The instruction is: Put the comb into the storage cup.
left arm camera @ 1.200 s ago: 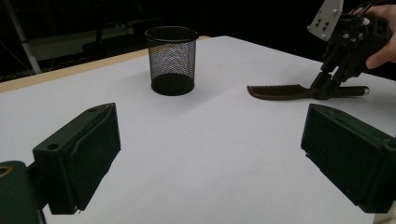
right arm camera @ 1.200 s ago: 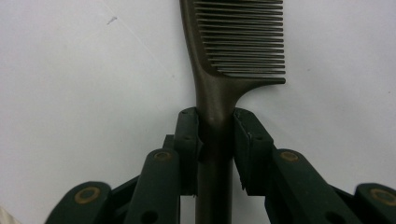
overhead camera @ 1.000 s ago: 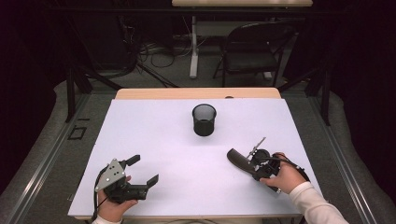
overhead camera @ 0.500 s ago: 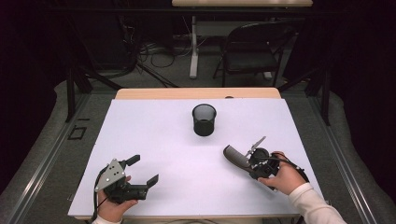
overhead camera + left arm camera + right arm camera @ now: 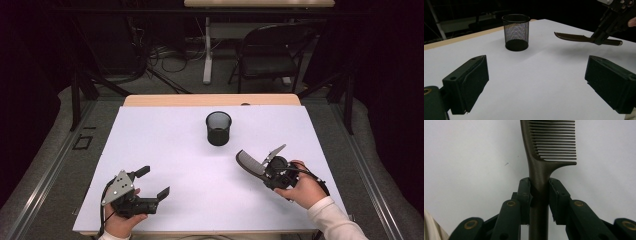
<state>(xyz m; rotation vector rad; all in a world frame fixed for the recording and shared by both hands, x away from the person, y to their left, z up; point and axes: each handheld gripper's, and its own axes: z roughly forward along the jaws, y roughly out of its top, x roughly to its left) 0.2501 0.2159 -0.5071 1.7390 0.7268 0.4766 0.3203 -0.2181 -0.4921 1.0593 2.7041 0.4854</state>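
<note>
A dark brown comb (image 5: 549,142) with a long handle is clamped by its handle in my right gripper (image 5: 539,190), whose jaws are shut on it. In the high view the comb (image 5: 248,162) juts up and to the left from the right gripper (image 5: 267,169), just above the white table and below-right of a black mesh cup (image 5: 218,128). The left gripper view has the cup (image 5: 516,32) standing upright ahead and the comb (image 5: 576,38) hanging to its right. My left gripper (image 5: 152,182) rests at the table's front left, jaws wide open with nothing between them.
The white board (image 5: 165,145) covers a wooden table (image 5: 210,100). A folding chair (image 5: 272,52) and a desk leg with cables stand on the floor beyond the far edge.
The right gripper has carried the comb slightly left and toward the cup. The left gripper has stayed where it was.
</note>
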